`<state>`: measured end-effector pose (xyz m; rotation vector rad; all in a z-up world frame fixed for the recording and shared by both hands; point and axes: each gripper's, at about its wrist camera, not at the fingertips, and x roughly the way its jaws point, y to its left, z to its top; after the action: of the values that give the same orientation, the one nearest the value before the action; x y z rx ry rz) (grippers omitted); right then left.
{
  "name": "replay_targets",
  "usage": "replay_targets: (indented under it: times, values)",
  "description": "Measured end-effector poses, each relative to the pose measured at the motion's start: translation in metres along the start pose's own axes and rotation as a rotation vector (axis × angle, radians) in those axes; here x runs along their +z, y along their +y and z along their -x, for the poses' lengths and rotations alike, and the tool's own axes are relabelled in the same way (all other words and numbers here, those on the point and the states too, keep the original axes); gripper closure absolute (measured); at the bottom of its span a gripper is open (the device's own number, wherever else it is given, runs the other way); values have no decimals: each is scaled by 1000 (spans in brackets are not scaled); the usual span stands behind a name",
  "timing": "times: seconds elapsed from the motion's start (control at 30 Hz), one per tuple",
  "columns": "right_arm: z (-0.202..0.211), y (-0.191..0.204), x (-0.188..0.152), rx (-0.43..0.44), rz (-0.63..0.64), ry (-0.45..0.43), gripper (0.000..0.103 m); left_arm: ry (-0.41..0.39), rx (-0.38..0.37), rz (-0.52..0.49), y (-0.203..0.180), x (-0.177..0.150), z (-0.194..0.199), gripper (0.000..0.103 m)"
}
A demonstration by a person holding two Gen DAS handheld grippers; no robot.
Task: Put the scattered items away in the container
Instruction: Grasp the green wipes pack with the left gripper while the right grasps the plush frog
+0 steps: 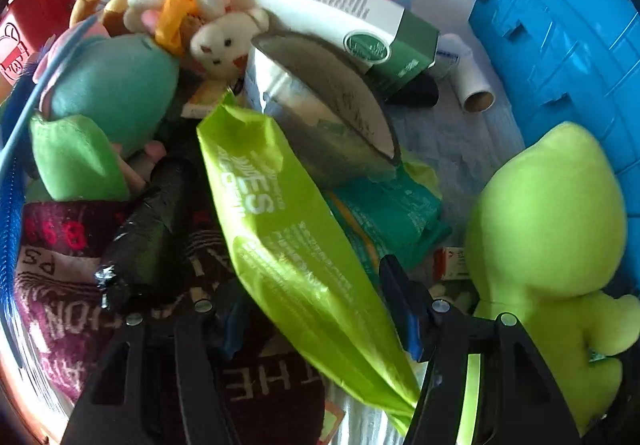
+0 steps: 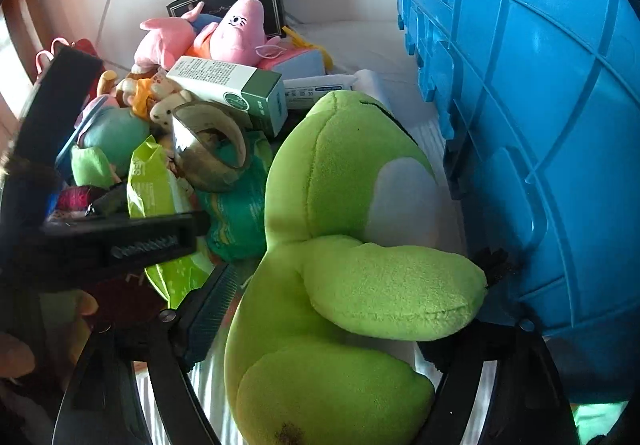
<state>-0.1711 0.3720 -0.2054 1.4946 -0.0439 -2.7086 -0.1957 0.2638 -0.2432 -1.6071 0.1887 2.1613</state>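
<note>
Left wrist view shows the left gripper (image 1: pixel 316 325) with its black jaws parted; a lime green plastic wipes pouch (image 1: pixel 288 237) lies slanting between them. Whether the pads touch the pouch I cannot tell, because the left finger stands apart from it and the right one is very near its edge. At 12 o'clock of the pouch a silver roll of wide tape (image 1: pixel 320 113) leans on a white and green cardboard box (image 1: pixel 344 21). At 10 o'clock lie a teal plush toy (image 1: pixel 116 85) and a small cream plush rabbit (image 1: pixel 224 41). Under the fingers at 7 o'clock is a dark maroon cloth with letters (image 1: pixel 56 285).

Right wrist view shows the right gripper (image 2: pixel 348 309) wide open around a large lime green plush toy (image 2: pixel 340 205). The plush fills the gap, but the pads seem not to press it. At 3 o'clock, just beside the plush, stands the ribbed wall of the blue plastic crate (image 2: pixel 540 105). At 11 o'clock, on the pile, lies a pink plush pig (image 2: pixel 240 29).
</note>
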Motion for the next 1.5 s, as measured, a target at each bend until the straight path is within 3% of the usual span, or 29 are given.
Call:
replay_targets:
  times: [0.1,0.23,0.4,0.57,0.67,0.9,1.1,1.2,1.3,1.37,1.43,1.5]
  values:
    - [-11,4,7,-44,15,23,14,-14,-26,1,8,-3,6,62]
    - [-21,19,14,-90,71,31,0,-14,-74,-18,18,-6,12,65]
    - [-31,18,17,-141,65,55,1,-67,-93,-69,23,-12,32,67]
    - [-10,9,-4,-58,-44,34,3,-145,-71,-177,15,-20,54,68]
    - [-3,0,-28,-53,-99,44,10,-193,-62,-253,7,-26,63,68]
    - [14,-23,-47,22,-288,26,9,-176,-93,-331,-1,-33,60,69]
    - [43,-26,-42,16,-331,-15,9,-190,-121,-367,0,-42,67,69]
    - [36,-23,-32,-27,-325,18,0,-201,-138,-372,0,-43,72,69]
    - [-2,-23,-36,-25,-335,124,0,-207,-149,-379,0,-44,75,69]
    - [-25,-23,-47,-20,-346,186,12,-211,-155,-381,3,-44,77,69]
    - [-17,-15,-47,-34,-298,154,26,-220,-161,-376,7,-44,81,69]
    - [-3,-9,-41,-29,-253,122,29,-236,-169,-369,11,-42,88,70]
